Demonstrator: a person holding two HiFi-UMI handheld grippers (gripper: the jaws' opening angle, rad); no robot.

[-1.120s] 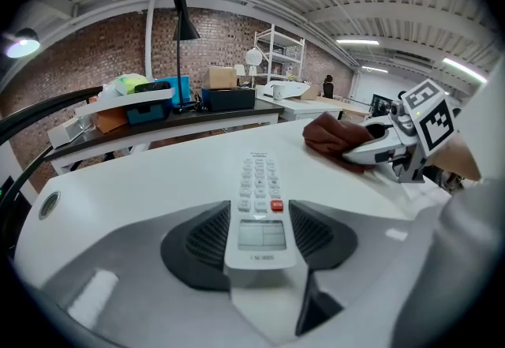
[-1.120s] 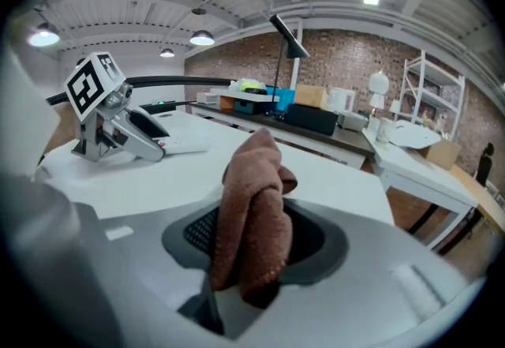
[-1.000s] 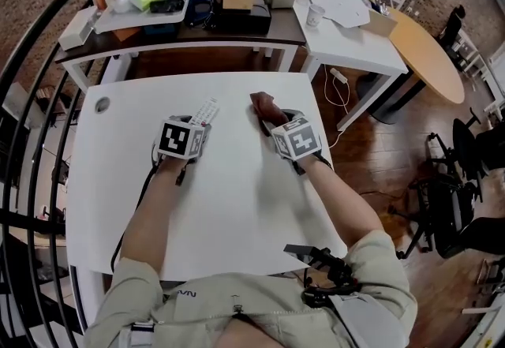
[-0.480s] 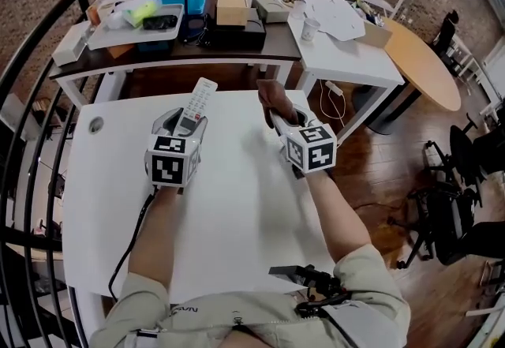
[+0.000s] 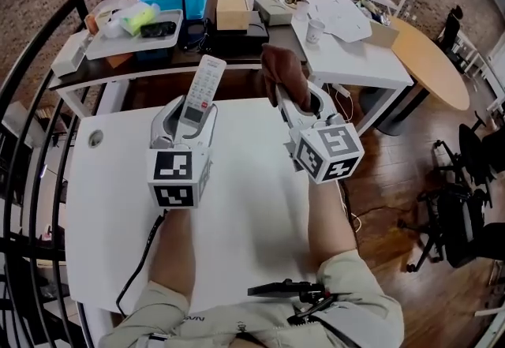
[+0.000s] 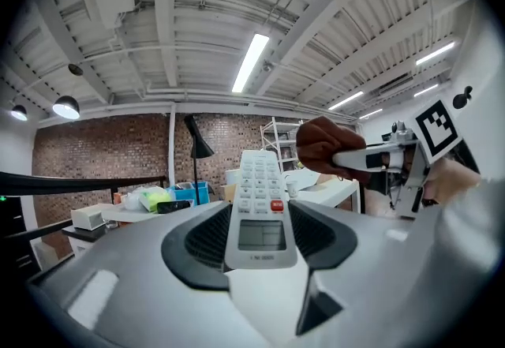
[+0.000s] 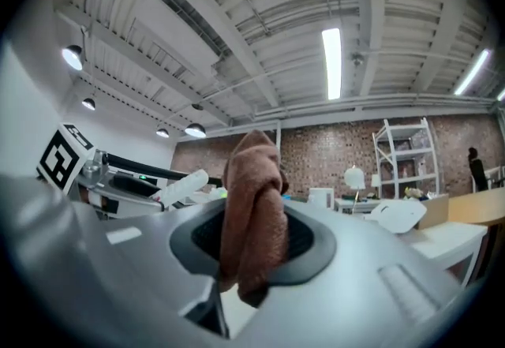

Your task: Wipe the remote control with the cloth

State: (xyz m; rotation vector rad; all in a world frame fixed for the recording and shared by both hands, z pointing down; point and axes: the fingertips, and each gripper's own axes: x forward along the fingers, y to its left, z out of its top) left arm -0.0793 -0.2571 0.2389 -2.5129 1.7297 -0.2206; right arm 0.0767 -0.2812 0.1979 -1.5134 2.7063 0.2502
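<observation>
Now the left gripper [image 5: 192, 112] is clamping a long white plastic remote control [image 5: 202, 84] between its fingers; the right gripper [image 5: 297, 99], fingers just tightening, is pinching a crumpled brown cloth [image 5: 283, 69].

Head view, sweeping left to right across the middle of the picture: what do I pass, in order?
Grey grommet → remote control → brown cloth → round wooden table.

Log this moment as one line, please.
left tongs: gripping remote control | right tongs: just closing tighter on cloth | items apart above table
</observation>
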